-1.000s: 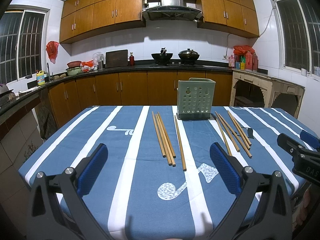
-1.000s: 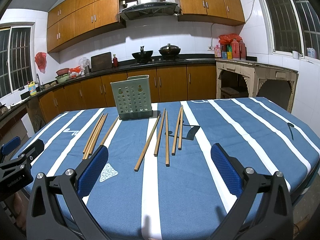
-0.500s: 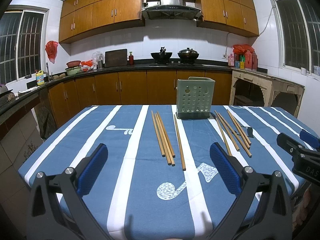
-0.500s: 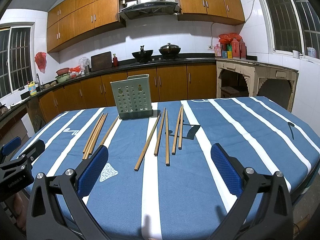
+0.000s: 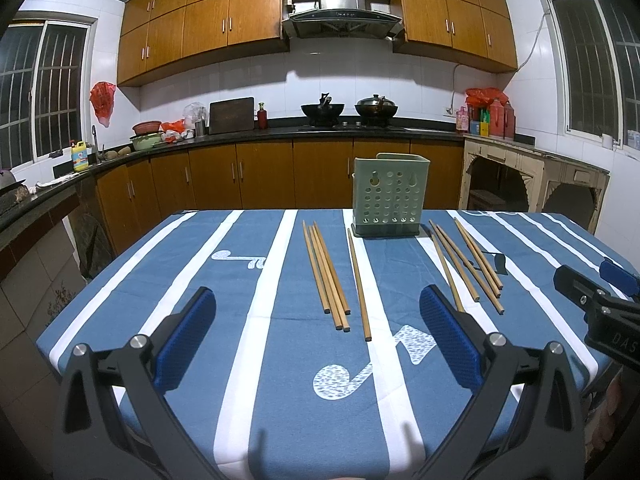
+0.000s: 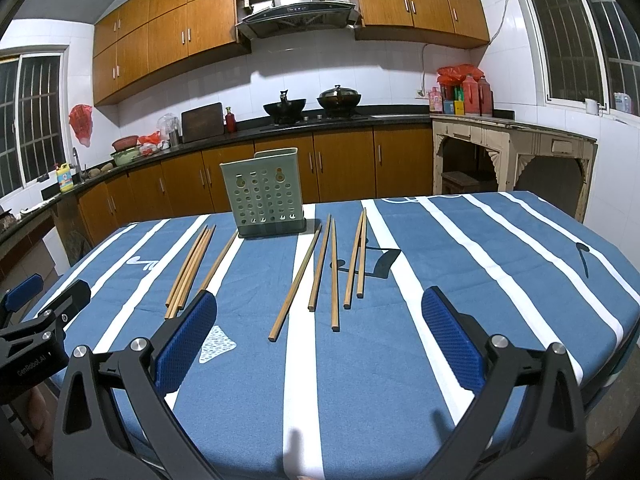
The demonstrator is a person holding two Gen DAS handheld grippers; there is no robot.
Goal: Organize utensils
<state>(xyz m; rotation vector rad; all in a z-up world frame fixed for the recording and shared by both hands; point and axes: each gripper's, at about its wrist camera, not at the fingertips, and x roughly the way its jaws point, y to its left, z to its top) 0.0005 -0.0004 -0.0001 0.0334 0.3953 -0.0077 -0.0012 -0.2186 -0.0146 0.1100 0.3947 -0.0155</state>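
Left wrist view: the left gripper (image 5: 318,332) hangs over the near edge of the blue striped tablecloth (image 5: 224,280), jaws spread wide and holding nothing. Centre frame, just beyond the fingertips, lie four chopsticks (image 5: 326,274), three bunched and one apart to their right, long axes running away from the camera toward the green perforated holder (image 5: 390,196) standing upright at upper centre. A second scatter of chopsticks (image 5: 466,264) lies right of centre. The right gripper (image 5: 600,300) juts in at the right edge.

Right wrist view: the right gripper (image 6: 320,332) is likewise fully open and empty, touching nothing. Five loose chopsticks (image 6: 332,268) lie centre frame between the fingers' line of sight, pointing toward the holder (image 6: 264,194) at upper centre-left. The other bunch (image 6: 192,268) lies centre left, nearer the left gripper (image 6: 44,320) at the left edge. Each hand appears closest to its own group; no stick is in the holder yet.
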